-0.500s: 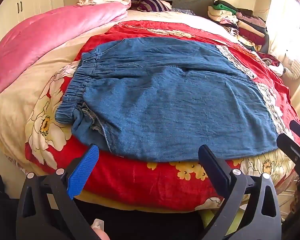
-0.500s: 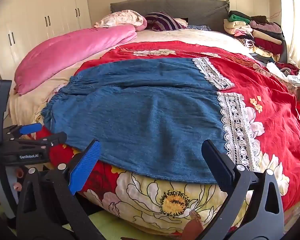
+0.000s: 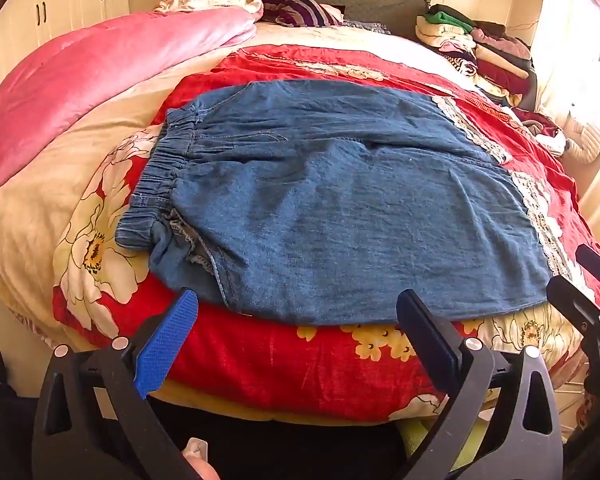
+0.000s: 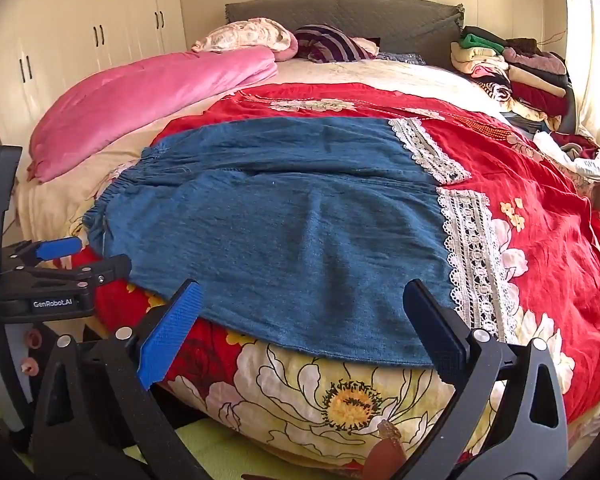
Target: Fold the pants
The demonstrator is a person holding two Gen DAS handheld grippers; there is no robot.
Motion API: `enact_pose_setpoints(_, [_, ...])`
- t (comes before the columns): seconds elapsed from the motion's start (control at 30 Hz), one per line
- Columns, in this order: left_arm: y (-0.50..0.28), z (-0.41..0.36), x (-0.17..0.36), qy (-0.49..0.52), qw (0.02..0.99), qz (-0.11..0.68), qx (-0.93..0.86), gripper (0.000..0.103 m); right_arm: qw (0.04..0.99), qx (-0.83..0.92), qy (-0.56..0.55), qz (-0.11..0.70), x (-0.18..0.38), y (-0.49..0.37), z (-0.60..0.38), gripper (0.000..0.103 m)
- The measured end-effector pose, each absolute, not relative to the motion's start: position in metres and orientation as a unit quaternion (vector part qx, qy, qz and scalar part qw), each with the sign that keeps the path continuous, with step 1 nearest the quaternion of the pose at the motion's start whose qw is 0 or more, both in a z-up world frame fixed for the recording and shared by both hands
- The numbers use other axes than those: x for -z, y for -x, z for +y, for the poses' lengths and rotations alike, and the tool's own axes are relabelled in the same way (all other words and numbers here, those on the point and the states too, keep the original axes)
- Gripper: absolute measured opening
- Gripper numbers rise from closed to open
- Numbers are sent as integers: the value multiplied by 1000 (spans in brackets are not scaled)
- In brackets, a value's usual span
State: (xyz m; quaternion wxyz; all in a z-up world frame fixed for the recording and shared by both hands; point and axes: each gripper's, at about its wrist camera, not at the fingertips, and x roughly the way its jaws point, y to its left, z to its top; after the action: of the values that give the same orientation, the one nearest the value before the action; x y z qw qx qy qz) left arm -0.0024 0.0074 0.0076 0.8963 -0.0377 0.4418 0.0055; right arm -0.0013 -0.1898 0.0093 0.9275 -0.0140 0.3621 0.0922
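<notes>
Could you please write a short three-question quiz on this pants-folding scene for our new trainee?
1. True or false: the left gripper is clamped on the blue pants.
2. What trims the pants' leg ends: A) lace trim, B) buttons, C) fringe?
3. Fill in: the pink quilt lies on the pants' ____ side, by the elastic waistband.

Key:
1. False; its jaws stand open near the hem, as do the right gripper's.
2. A.
3. Left.
</notes>
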Motion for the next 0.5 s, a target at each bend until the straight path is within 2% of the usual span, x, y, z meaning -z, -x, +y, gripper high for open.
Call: enact_pose_setpoints(0.5, [3,6,-11,36,897,440,-4,99,925,-98,20,366,-4,4,-195,95])
